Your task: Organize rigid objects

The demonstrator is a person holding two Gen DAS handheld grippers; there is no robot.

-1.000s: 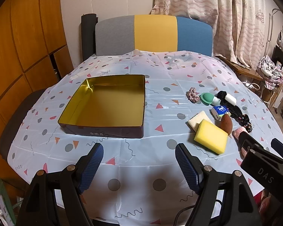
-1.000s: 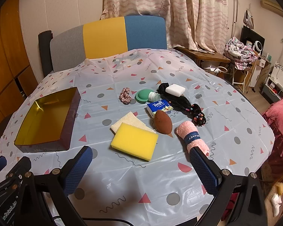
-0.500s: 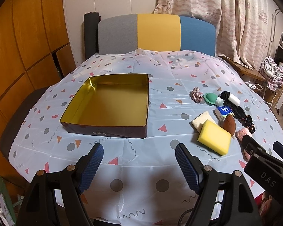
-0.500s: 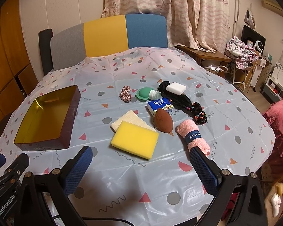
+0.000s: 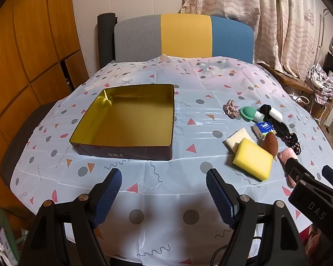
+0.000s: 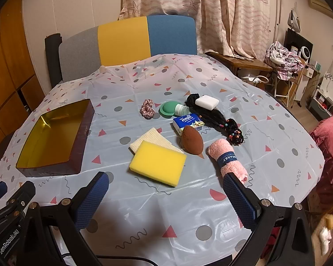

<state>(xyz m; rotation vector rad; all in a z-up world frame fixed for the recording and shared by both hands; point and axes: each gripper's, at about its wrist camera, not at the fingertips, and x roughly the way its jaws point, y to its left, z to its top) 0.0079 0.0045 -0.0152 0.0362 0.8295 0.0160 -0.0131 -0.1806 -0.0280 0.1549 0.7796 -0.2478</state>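
Note:
An empty gold-lined tin box [image 5: 131, 119] [image 6: 55, 137] sits on the left of the table. To its right lie a yellow sponge [image 6: 157, 163] [image 5: 253, 159], a cream cloth [image 6: 153, 138], a brown egg-shaped sponge [image 6: 192, 140], a Tempo tissue pack [image 6: 188, 122], a white soap bar [image 6: 207, 102], a green silicone piece [image 6: 169, 109], a pink scrunchie [image 6: 147, 111], a black hair piece [image 6: 217, 119] and a rolled pink towel [image 6: 227, 159]. My left gripper [image 5: 164, 196] is open and empty near the front edge. My right gripper [image 6: 166, 199] is open and empty, in front of the sponge.
A patterned plastic cloth [image 6: 255, 137] covers the table. A grey, yellow and blue chair back [image 5: 184, 38] stands behind it. Wooden cabinets are at the left, curtains and a cluttered shelf [image 6: 286, 62] at the right.
Both grippers have drawn back and risen slightly, so the table looks a little farther away. Nothing on the table has moved.

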